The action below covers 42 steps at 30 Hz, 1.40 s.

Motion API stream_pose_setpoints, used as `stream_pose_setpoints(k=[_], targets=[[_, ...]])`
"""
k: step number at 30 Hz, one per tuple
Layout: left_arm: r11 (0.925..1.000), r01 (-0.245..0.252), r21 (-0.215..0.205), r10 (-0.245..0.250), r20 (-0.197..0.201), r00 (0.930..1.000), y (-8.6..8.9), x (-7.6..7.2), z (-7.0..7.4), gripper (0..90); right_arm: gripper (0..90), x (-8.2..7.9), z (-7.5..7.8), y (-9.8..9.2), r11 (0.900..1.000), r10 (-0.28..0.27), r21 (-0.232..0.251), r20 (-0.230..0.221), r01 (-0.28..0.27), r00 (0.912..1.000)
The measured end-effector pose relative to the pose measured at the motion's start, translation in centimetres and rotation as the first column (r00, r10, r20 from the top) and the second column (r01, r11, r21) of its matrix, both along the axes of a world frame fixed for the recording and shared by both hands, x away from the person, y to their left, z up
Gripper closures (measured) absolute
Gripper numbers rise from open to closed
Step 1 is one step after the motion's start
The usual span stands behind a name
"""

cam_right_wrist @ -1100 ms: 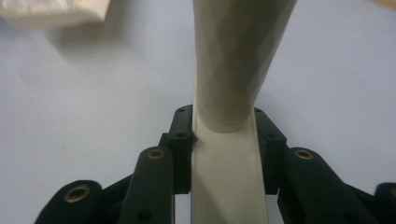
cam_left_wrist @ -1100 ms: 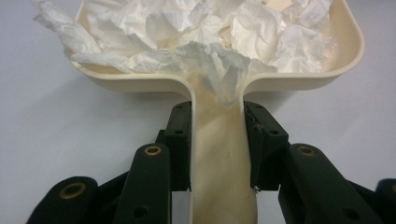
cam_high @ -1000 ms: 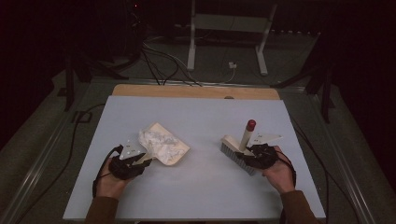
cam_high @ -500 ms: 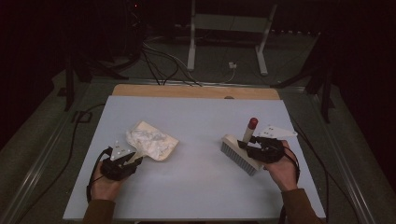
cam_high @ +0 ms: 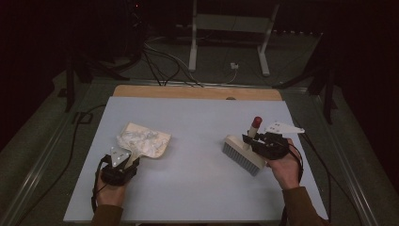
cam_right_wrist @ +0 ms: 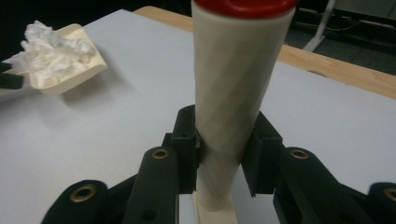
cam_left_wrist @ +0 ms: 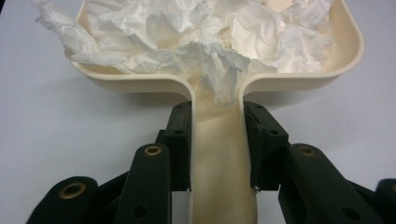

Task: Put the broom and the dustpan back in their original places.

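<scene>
At the worktop's left side, near its front edge, I keep my left gripper [cam_left_wrist: 217, 140] clenched on the handle of a cream dustpan [cam_high: 143, 141], its jaws pressed to both sides of the handle. Crumpled white tissue [cam_left_wrist: 196, 37] is heaped in the pan and spills toward the handle. Toward the right edge, my right gripper [cam_high: 256, 141] grasps the cream, red-capped handle of a hand brush [cam_high: 242, 154]; its jaws have just been closing on that handle, which stands between them. The brush's bristle block hangs well apart from the pan. I judge the sweeping finished, with the waste gathered and ready to carry off. The next move calls for a level pan, since the loose tissue could slide out.
</scene>
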<state>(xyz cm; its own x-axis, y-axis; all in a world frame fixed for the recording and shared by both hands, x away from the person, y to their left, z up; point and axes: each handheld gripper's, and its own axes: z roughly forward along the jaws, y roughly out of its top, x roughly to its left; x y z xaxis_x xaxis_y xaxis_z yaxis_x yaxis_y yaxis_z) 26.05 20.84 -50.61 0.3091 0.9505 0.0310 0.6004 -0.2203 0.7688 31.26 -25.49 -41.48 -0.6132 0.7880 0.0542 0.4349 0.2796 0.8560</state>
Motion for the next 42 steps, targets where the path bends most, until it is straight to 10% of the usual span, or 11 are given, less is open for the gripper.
stream_pose_setpoints(k=[9, 26, 33, 36, 42], targets=[[1.0, 0.007, -0.007, -0.007, -0.006, 1.0, -0.6, -0.5, -0.6, 67.0, 70.0, -1.2, 1.2, -0.9, 0.982, 0.171, -0.078, -0.01, -0.171, 0.9853], [0.9999, -0.009, -0.007, 0.009, 0.015, 0.9999, -0.2, -1.1, -0.4, 66.9, 70.2, -3.4, 2.5, -5.3, 0.912, 0.408, 0.002, -0.131, -0.411, 0.9037], [0.9999, -0.011, 0.0, 0.011, 0.008, 0.9999, -0.3, -1.1, -0.6, 66.9, 70.2, -2.8, 1.7, -5.5, 0.859, 0.502, 0.026, -0.247, -0.512, 0.8289], [0.9999, -0.013, -0.001, 0.013, 0.005, 0.9999, -0.4, -1.0, -0.6, 66.9, 70.0, -1.7, 1.0, -5.6, 0.872, 0.481, 0.037, -0.246, -0.488, 0.8415], [0.9995, -0.032, -0.001, 0.032, -0.005, 0.9995, -0.4, -0.8, -0.6, 66.9, 65.2, 0.4, -0.5, -5.2, 0.925, 0.361, -0.027, -0.235, -0.378, 0.9023]])
